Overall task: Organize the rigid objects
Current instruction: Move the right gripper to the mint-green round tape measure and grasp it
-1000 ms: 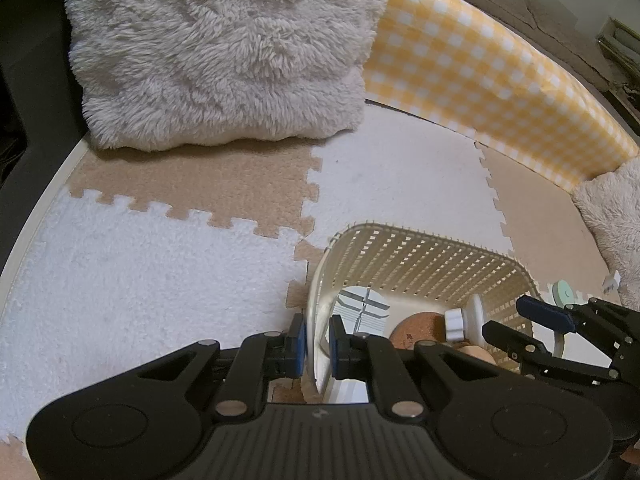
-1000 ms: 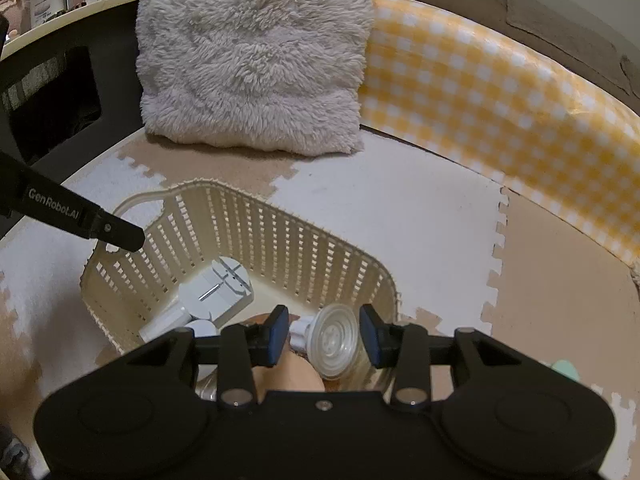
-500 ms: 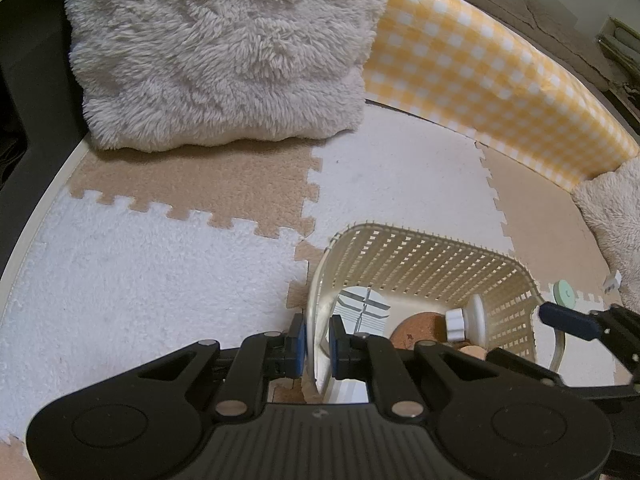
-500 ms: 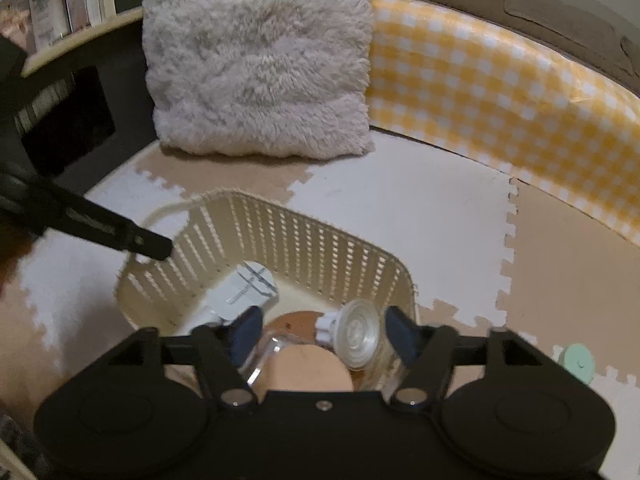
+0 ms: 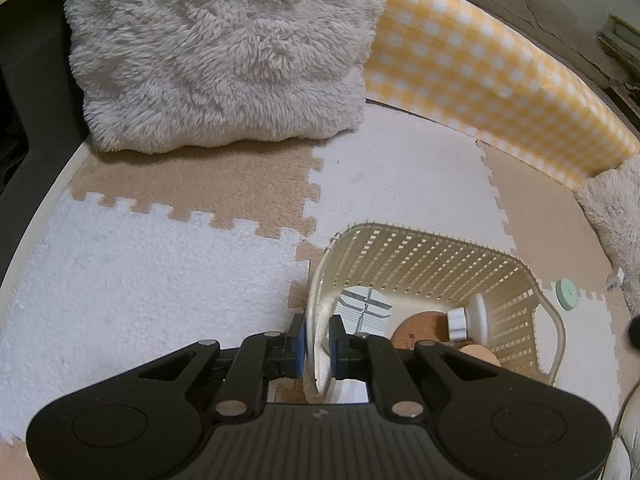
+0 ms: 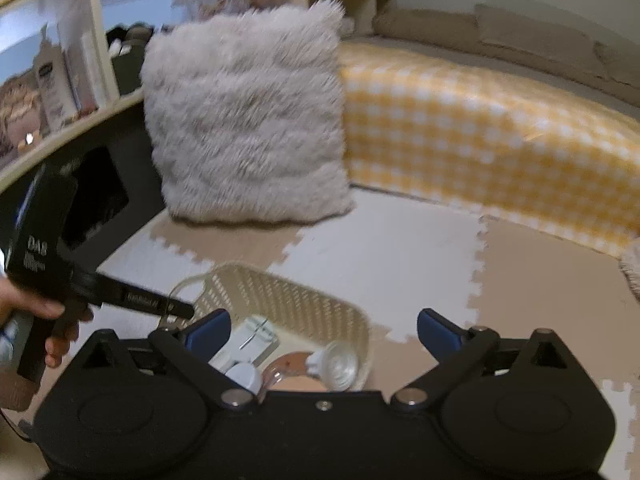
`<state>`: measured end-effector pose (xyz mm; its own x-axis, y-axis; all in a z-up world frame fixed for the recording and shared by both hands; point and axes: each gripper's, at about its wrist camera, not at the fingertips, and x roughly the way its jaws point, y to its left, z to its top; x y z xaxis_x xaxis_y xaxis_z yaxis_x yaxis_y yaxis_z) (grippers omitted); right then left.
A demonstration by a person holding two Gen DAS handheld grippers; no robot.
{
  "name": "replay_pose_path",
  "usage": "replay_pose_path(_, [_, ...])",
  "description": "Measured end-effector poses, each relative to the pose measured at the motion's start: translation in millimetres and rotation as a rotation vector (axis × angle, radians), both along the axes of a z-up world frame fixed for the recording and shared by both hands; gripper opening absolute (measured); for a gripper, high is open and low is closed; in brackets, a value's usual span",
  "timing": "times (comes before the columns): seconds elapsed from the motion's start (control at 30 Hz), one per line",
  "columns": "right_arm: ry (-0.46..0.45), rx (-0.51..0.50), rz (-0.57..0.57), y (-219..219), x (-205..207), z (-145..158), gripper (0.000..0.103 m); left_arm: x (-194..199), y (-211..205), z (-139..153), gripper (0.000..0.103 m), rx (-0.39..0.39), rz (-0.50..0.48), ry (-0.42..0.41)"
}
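Observation:
A cream slotted basket (image 5: pixel 420 236) stands on the foam mat. My left gripper (image 5: pixel 318 338) is shut on its near rim, one pad inside and one outside. Inside lie a white round funnel piece (image 5: pixel 470 318), a cork disc (image 5: pixel 418 328) and a white box (image 5: pixel 366 306). In the right wrist view my right gripper (image 6: pixel 324 320) hovers above the basket (image 6: pixel 288 296), its jaws opening wide with nothing held between them. The funnel piece (image 6: pixel 338 366) lies below it in the basket. A hand (image 6: pixel 28 306) holds the left gripper at the basket's left rim.
A fluffy grey pillow (image 5: pixel 224 52) leans at the back, beside a yellow checked bumper (image 5: pixel 480 72). A green disc (image 5: pixel 567 291) lies on the mat right of the basket. A second fluffy cushion (image 5: pixel 616 208) sits at far right. Shelves (image 6: pixel 60 60) stand at left.
My right gripper opened and let go of the funnel piece, which now rests in the basket, then rose and pulled back. The left gripper kept its hold on the rim.

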<state>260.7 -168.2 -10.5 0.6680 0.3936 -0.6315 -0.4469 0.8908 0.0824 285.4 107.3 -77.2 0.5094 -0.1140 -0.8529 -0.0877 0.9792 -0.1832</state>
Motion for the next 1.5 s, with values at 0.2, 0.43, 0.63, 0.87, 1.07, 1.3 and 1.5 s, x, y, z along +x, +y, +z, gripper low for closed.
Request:
replay_pose_path(0.2, [-0.077, -0.010, -0.130, -44, 7, 8, 0.103, 0, -2, 0, 0.011, 0.015, -0.007, -0.001])
replay_pose_path(0.43, [-0.056, 0.033, -0.356, -101, 25, -20, 0.103, 0, -4, 1, 0.011, 0.038, -0.014, -0.009])
replay_pose_path(0.63, [-0.008, 0.012, -0.481, -134, 40, -61, 0.103, 0, -7, 1, 0.011, 0.070, -0.027, -0.023])
replay_pose_path(0.87, [0.056, -0.039, -0.561, -156, 58, -104, 0.099, 2, -8, -1, 0.010, 0.079, -0.032, -0.015])
replay_pose_path(1.07, [0.102, -0.028, -0.544, -155, 71, -127, 0.092, 3, -9, -1, 0.010, 0.087, -0.038, -0.014])
replay_pose_path(1.3, [0.128, -0.024, -0.520, -145, 85, -140, 0.085, 4, -10, -3, 0.010, 0.096, -0.042, -0.011])
replay_pose_path(1.5, [0.158, -0.035, -0.551, -150, 94, -151, 0.072, 4, -10, -3, 0.010, 0.097, -0.043, -0.010])
